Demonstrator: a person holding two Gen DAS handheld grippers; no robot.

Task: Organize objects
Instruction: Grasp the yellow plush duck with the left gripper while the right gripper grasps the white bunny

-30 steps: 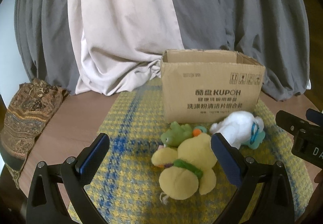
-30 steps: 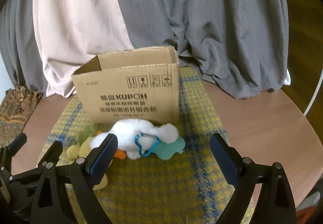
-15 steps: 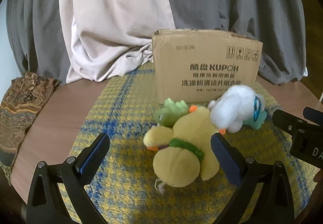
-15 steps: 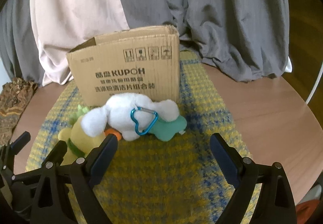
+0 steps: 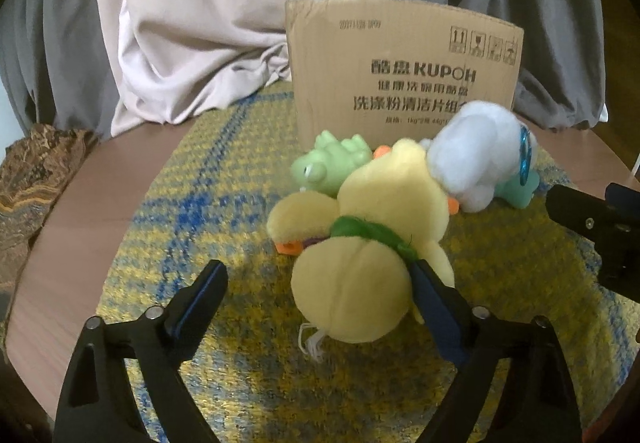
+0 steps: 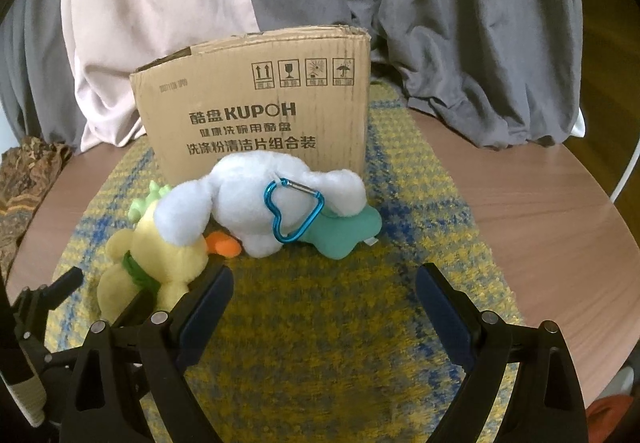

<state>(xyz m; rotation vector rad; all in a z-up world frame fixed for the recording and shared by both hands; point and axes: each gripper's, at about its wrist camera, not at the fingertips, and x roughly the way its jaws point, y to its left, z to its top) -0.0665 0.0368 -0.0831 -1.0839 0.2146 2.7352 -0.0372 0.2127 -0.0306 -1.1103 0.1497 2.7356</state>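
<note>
Fuzzy plush toys (image 5: 372, 227) lie on coarse woven cloth (image 5: 200, 211) before a matt cardboard box (image 6: 260, 107).

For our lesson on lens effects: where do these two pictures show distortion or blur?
Left wrist view: the cardboard box has a top edge that bows, corners go dark, and the white plush looks soft, slightly smeared. Right wrist view: the table edge curves, print on the box reads sharp.

Three plush toys (image 6: 276, 215), one cardboard box (image 6: 256, 111).
</note>
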